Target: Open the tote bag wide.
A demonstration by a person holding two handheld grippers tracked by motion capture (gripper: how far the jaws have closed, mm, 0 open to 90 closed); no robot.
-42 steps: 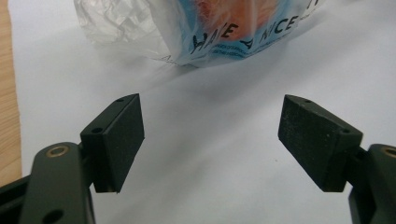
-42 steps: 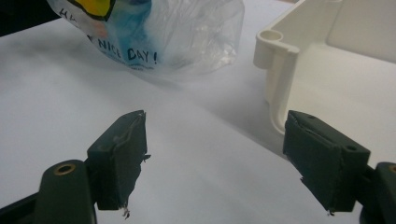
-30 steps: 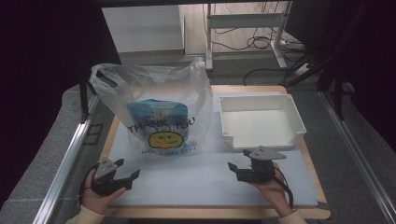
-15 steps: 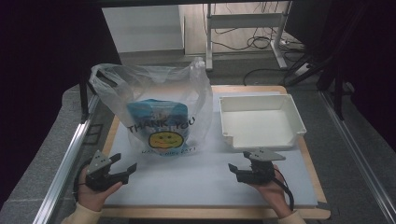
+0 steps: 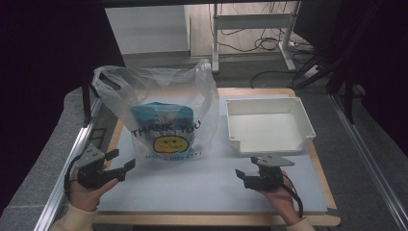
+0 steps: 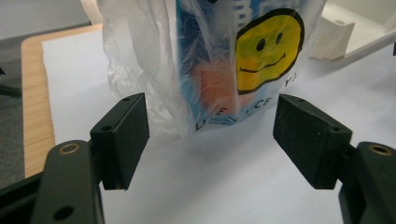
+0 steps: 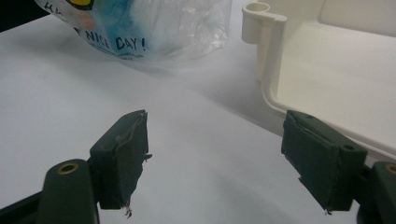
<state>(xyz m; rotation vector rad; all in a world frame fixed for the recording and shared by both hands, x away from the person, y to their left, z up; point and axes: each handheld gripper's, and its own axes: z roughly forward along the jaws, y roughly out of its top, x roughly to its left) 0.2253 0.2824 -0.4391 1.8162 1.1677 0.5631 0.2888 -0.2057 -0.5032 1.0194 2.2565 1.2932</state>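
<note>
White mat: thin, slippery smiley-face plastic bag (image 5: pixel 163 115), best gripped by its handles; both grippers (image 5: pixel 109 169) (image 5: pixel 250 177) wide open, empty.

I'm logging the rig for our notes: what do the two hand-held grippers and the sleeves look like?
Both the left hand-held gripper and right hand-held gripper are black, with blocky padded jaws, brass-coloured pivot rings, grey three-cornered top plates and black cables. The sleeves are cream.

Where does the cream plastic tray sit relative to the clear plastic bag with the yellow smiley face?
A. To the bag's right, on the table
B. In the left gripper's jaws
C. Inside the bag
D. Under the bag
A: in the high view the cream plastic tray stands empty on the white mat, right of the clear plastic bag.
</note>
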